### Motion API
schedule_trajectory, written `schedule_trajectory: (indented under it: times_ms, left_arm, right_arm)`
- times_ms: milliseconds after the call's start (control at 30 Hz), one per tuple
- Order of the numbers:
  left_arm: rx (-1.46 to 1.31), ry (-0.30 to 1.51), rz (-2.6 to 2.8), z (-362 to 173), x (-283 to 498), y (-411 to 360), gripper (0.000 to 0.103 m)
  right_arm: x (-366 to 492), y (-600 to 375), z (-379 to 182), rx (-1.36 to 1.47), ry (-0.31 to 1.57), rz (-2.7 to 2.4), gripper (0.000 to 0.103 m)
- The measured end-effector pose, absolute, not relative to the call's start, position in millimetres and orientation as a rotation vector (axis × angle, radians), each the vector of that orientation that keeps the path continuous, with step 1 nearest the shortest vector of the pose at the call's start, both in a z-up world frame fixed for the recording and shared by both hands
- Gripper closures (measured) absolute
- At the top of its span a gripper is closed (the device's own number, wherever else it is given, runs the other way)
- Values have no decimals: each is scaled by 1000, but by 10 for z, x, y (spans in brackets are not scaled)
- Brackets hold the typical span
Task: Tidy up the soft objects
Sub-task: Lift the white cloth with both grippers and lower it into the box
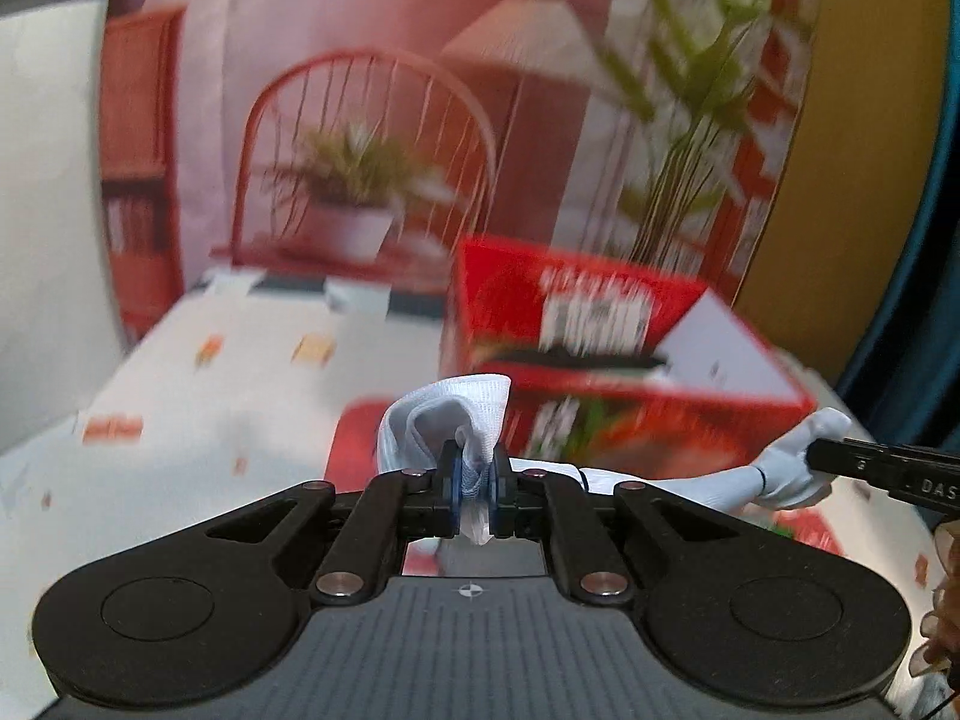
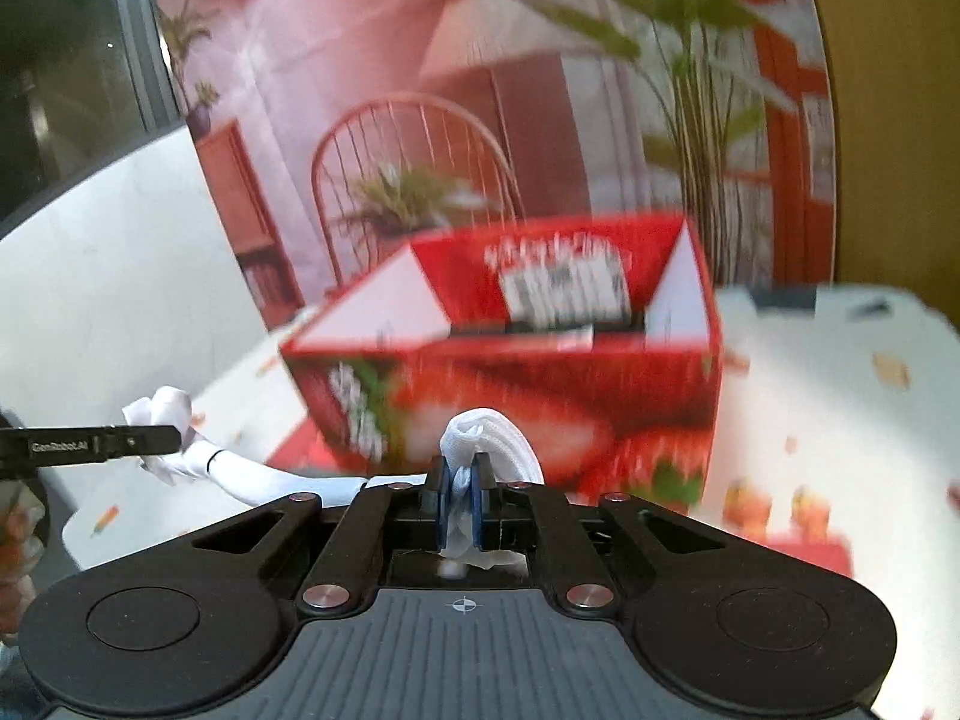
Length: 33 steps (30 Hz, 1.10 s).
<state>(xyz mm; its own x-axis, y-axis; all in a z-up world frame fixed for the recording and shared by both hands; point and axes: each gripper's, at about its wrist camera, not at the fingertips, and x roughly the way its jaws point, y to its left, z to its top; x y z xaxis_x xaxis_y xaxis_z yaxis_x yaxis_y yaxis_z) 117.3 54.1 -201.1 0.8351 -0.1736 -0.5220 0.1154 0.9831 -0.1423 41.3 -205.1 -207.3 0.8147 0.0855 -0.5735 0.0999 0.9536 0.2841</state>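
Behind, a red box (image 1: 600, 354) blocks the tablecloth (image 1: 240, 384); each tool (image 1: 475, 483) (image 2: 462, 504) pinches one white sock (image 1: 456, 414).

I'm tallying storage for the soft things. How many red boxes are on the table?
1. The red box stands open-topped on the white table, just beyond the white cloth that both grippers pinch. Others may lie outside these views.

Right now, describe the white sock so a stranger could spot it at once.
Find the red strawberry-printed box on the white patterned tablecloth. In front of it a white sock hangs stretched between the left claw and right claw, one end pinched in each. It is the only plain white cloth there.
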Motion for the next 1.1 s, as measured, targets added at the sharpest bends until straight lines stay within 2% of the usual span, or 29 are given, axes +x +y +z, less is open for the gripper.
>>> schedule_trajectory:
  times_ms: [400,1100]
  left_arm:
    - [-48,491,-173,-1567,2118,134,94]
    - [71,650,-168,-2066,3160,-202,94]
  right_arm:
    - [1155,-2557,-1605,158,526,-83,96]
    - [2250,-2805,-2156,34,722,-107,96]
